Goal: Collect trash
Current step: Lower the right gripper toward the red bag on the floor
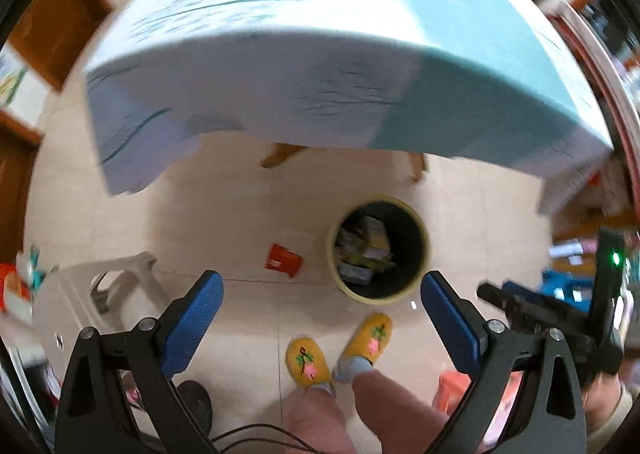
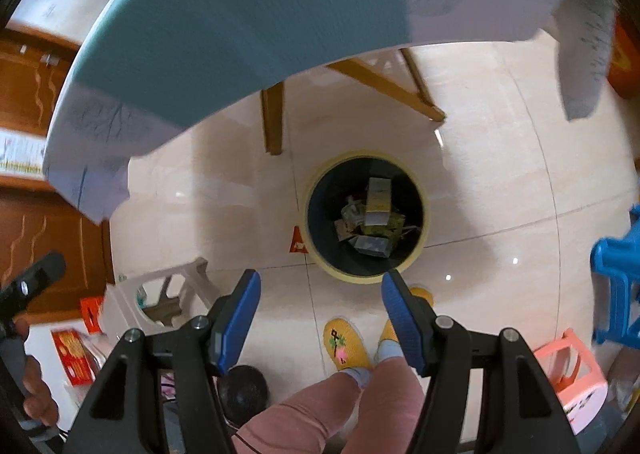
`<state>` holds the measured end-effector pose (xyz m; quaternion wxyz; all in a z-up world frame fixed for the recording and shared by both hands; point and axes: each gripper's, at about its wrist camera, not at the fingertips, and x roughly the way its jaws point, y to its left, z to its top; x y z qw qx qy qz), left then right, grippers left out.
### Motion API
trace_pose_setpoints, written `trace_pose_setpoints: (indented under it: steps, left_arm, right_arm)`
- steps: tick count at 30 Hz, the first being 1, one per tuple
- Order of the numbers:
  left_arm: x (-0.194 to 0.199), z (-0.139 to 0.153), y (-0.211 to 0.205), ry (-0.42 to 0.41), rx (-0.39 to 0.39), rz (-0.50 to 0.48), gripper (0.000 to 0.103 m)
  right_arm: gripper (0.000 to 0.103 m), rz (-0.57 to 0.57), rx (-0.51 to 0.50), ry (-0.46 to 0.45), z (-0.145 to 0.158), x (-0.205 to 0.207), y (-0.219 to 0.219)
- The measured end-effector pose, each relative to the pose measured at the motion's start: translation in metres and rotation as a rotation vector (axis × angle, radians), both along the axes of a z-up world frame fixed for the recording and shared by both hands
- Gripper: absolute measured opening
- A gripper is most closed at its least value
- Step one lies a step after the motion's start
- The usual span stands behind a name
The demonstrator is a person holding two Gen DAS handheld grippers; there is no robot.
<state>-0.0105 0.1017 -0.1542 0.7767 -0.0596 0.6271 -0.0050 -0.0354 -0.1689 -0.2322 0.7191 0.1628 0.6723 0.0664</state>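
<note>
Two grippers, left (image 1: 322, 286) and right (image 2: 320, 286), jaws spread wide, both empty. Red wrapper (image 1: 283, 260) lies flat on floor, touching bin's (image 1: 416, 214) left side, ahead of left jaws. Left gripper looks nearer.

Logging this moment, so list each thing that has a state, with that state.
left gripper: open, empty
right gripper: open, empty
trash bin: upright, lidless, partly filled with packaging
red wrapper: on the floor beside the bin
white stool: tipped on its side
</note>
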Motion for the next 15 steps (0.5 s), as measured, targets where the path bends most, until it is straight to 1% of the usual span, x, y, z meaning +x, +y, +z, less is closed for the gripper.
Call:
trace_pose_setpoints:
  steps: [3,6,8,10,12,13,15]
  left_arm:
    - [-0.008,-0.016,0.017,-0.002,0.02,0.073,0.087]
    - [-0.017,-0.04,0.03,0.019,0.03,0.127,0.082]
    - [-0.026,-0.062,0.042,0.036,0.026,0.179,0.08]
    - [-0.033,-0.08,0.053,0.043,0.028,0.222,0.08]
    - [-0.042,-0.104,0.069,0.039,0.033,0.286,0.08]
    - [-0.047,-0.113,0.075,0.036,0.032,0.31,0.08]
    - [-0.055,-0.139,0.091,0.028,0.033,0.375,0.08]
  right_arm:
    - [0.063,0.099,-0.011,-0.012,-0.012,0.0,0.028]
    - [0.063,0.208,-0.015,-0.025,-0.025,0.002,0.059]
    - [0.063,0.282,-0.023,-0.035,-0.035,0.001,0.079]
    - [0.063,0.374,-0.03,-0.053,-0.05,0.001,0.105]
    - [0.063,0.459,-0.031,-0.074,-0.065,0.0,0.13]
    - [0.063,0.506,-0.031,-0.084,-0.076,-0.001,0.144]
    - [0.063,0.587,-0.028,-0.1,-0.099,-0.002,0.172]
